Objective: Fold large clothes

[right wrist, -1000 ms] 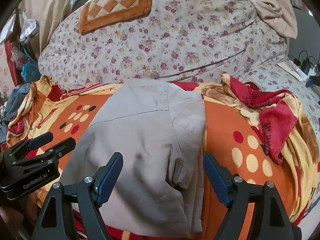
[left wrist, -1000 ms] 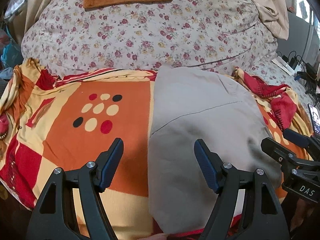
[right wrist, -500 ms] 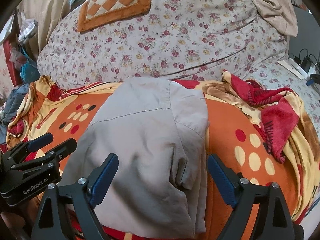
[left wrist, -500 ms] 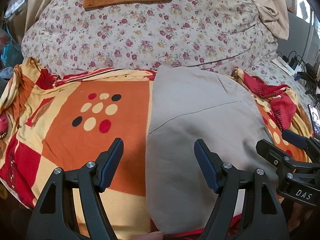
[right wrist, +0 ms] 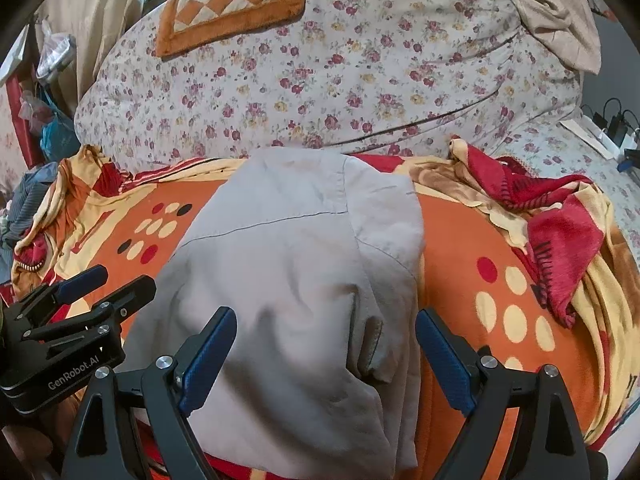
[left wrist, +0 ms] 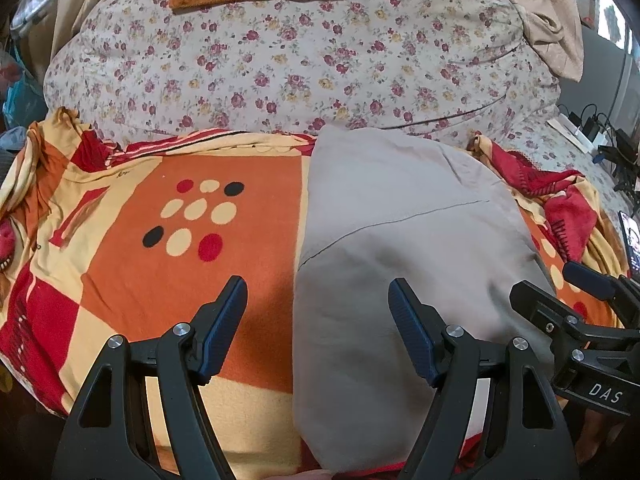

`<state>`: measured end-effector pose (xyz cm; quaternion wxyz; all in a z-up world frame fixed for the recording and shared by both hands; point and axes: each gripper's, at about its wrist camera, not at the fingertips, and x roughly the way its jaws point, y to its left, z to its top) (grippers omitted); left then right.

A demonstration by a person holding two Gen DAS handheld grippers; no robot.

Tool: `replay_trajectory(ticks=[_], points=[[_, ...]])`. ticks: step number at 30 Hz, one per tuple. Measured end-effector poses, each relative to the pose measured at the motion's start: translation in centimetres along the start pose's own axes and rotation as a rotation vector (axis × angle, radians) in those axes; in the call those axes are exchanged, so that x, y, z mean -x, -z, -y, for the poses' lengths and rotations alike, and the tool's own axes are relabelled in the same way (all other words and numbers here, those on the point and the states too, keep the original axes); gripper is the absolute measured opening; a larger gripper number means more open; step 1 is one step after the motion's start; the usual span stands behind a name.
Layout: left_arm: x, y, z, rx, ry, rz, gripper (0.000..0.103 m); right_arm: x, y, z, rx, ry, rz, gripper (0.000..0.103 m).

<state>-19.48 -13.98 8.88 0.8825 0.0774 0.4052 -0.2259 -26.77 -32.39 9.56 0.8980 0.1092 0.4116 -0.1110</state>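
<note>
A beige-grey shirt (left wrist: 396, 248) lies folded into a long strip on an orange, red and yellow patterned blanket (left wrist: 168, 264); it also shows in the right wrist view (right wrist: 288, 280), with a sleeve folded in along its right side. My left gripper (left wrist: 318, 312) is open and empty, hovering over the shirt's near left edge. My right gripper (right wrist: 326, 344) is open and empty over the shirt's near end. Each gripper shows in the other's view: the right gripper (left wrist: 576, 292) at the shirt's right, the left gripper (right wrist: 104, 284) at its left.
A large floral-print bedding mound (left wrist: 288, 56) rises behind the blanket, with an orange checked mat (right wrist: 232, 4) on top. The blanket's right part is bunched in red folds (right wrist: 552, 224). Cables and chargers (left wrist: 600, 136) lie at far right. Bags and clutter (right wrist: 44, 128) stand at the left.
Both grippers have stayed open and shifted only slightly. The right gripper has drawn back a little towards the shirt's near end. The shirt has not visibly moved.
</note>
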Motion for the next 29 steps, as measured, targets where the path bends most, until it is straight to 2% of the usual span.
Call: replay_trajectory(ticks=[23, 26, 29], points=[[-0.4, 0.2, -0.3, 0.015, -0.005, 0.004, 0.073, -0.6, 0.2, 0.1, -0.009, -0.005, -0.017, 0.089], [-0.2, 0.2, -0.6, 0.018, 0.019, 0.019, 0.074, -0.6, 0.2, 0.1, -0.007, -0.006, -0.017, 0.089], [-0.2, -0.2, -1.6, 0.017, 0.007, 0.021, 0.074, -0.4, 0.2, 0.0, -0.01, -0.008, -0.012, 0.089]])
